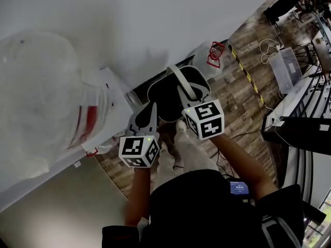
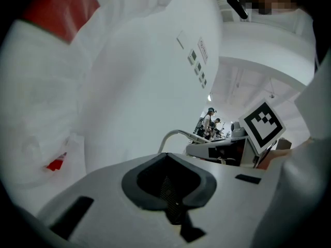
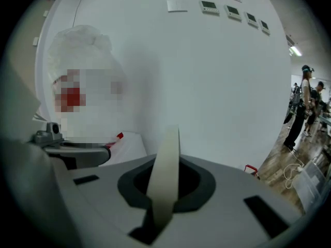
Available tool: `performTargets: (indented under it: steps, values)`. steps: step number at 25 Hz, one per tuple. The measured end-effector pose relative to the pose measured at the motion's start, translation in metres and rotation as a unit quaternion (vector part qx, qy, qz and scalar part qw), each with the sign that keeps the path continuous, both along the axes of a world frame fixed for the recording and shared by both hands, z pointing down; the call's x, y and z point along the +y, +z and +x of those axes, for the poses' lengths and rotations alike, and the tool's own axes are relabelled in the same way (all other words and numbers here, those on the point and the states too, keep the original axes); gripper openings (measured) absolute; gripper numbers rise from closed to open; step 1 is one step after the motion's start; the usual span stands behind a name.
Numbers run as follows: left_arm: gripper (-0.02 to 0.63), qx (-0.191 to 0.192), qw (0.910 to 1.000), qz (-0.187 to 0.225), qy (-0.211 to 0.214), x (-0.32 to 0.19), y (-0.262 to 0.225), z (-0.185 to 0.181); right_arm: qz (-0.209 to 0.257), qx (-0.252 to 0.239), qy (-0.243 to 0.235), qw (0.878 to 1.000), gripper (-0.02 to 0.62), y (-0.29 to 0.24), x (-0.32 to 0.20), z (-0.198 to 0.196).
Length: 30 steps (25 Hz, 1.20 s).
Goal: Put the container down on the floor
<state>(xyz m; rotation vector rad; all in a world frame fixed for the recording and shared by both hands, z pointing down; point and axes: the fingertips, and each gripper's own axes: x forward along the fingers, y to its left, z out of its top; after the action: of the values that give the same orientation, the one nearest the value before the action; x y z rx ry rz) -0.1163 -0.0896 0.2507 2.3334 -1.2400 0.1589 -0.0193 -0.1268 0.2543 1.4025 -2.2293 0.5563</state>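
The container [image 1: 166, 106] hangs mid-frame above the floor [image 1: 243, 99]. The right claw [image 1: 183, 93] is clenched on its handle [image 3: 164, 180], and the left claw [image 1: 150, 109] seems clenched on its rim. Uneven lowering could tip it, or the thin handle could slip free.

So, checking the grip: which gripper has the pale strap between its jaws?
The right gripper: the strap rises from between its shut jaws. The left gripper has no pale strap in its jaws.

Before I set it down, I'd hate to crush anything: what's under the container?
Wood floor shows around the container; the spot straight beneath is covered by the container itself, so I cannot tell.
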Motion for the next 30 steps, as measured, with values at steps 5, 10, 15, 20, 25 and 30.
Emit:
performTargets:
  steps: [5, 10, 15, 20, 25, 30]
  values:
    - [0.017, 0.005, 0.9996, -0.026, 0.002, -0.009, 0.036, 0.012, -0.023, 0.004, -0.007, 1.000, 0.032, 0.033, -0.015, 0.003]
    - [0.017, 0.007, 0.9990, -0.045, 0.001, -0.024, 0.076, 0.018, -0.051, 0.011, -0.009, 0.999, 0.032, 0.080, -0.031, 0.005]
    - [0.017, 0.001, 0.9977, -0.067, -0.009, -0.023, 0.103, 0.029, -0.070, 0.011, -0.010, 0.997, 0.032, 0.106, -0.033, 0.013]
    - [0.017, -0.006, 0.9961, -0.087, -0.012, -0.026, 0.128, 0.038, -0.088, 0.012, -0.012, 0.996, 0.032, 0.134, -0.040, 0.015]
    - [0.017, -0.009, 0.9945, -0.103, -0.019, -0.034, 0.163, 0.038, -0.104, 0.017, -0.016, 0.994, 0.032, 0.170, -0.047, 0.015]
    - [0.017, -0.003, 0.9918, -0.123, -0.034, -0.032, 0.190, 0.025, -0.124, 0.010, -0.011, 0.992, 0.032, 0.203, -0.037, 0.013]
